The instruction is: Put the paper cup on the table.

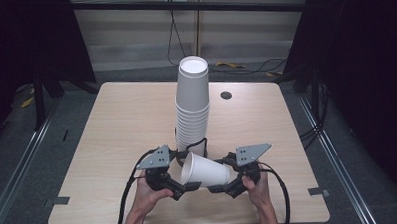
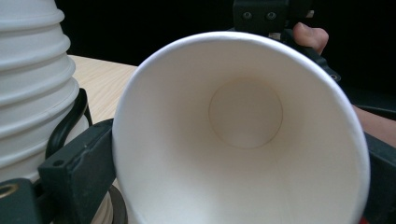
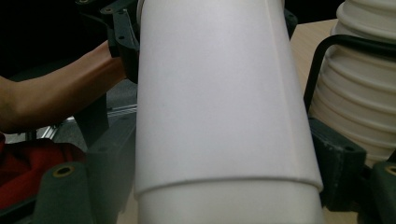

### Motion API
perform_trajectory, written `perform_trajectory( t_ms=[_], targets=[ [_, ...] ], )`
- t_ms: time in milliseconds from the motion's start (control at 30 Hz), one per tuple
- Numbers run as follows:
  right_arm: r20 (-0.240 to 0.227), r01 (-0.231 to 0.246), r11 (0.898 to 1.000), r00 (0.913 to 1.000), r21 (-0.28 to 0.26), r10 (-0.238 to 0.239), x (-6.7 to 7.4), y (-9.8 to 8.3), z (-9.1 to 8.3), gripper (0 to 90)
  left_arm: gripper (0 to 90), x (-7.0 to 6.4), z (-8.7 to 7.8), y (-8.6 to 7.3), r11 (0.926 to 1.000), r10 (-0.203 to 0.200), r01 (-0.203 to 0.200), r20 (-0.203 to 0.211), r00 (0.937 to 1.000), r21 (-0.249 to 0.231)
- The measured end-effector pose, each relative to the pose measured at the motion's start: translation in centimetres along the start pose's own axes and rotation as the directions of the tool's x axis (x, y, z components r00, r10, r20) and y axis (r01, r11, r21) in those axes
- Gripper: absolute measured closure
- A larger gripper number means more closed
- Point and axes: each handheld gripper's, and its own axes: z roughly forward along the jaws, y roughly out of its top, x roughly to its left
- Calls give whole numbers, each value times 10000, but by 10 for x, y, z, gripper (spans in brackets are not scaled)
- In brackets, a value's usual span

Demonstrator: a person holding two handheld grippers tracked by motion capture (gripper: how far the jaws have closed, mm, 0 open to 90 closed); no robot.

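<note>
A single white paper cup [image 1: 204,171] lies on its side above the table's front edge, held between both grippers. My left gripper [image 1: 186,181] is shut on its rim end; in the left gripper view the open mouth of the cup [image 2: 243,140] faces the camera, with one jaw on each side. My right gripper [image 1: 224,185] is shut on its base end; in the right gripper view the cup's wall [image 3: 219,107] runs up between the jaws. A tall stack of white cups [image 1: 192,107] stands upright just behind.
The stack [image 2: 32,84] [image 3: 359,93] stands close beside both grippers, with a black cable [image 1: 201,143] looped near its base. The wooden table [image 1: 117,125] has a round grommet hole [image 1: 226,95] at the back. Dark frames and floor cables surround it.
</note>
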Motion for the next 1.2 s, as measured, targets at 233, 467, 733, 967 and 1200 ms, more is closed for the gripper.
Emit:
perform_trajectory(
  t_ms=[233, 467, 733, 967, 1200],
  targets=[
    [-60, 1, 10000, 10000, 53, 0, 0, -1, 2, 221, 32, -1, 2, 1, 10000, 80, -80, -103, 9999, -53],
    [-105, -86, 10000, 9999, 43, 86, -1, -3, 2, 215, 80, 0, -2, 2, 9996, -167, 172, 243, 9996, -202],
    [-5, -187, 9998, 9998, -27, 187, -1, -4, 4, 190, 94, -3, -2, 6, 9999, -100, 100, 118, 9999, 33],
    [312, -367, 9986, 9988, -374, 379, -2, -6, 2, 139, 94, -3, -6, 8, 9996, -8, 12, -130, 9999, 297],
    [700, -531, 9969, 9959, -574, 570, -2, -9, -5, 137, 94, -1, -12, 8, 9994, -77, 86, -278, 9996, 333]
  ],
)
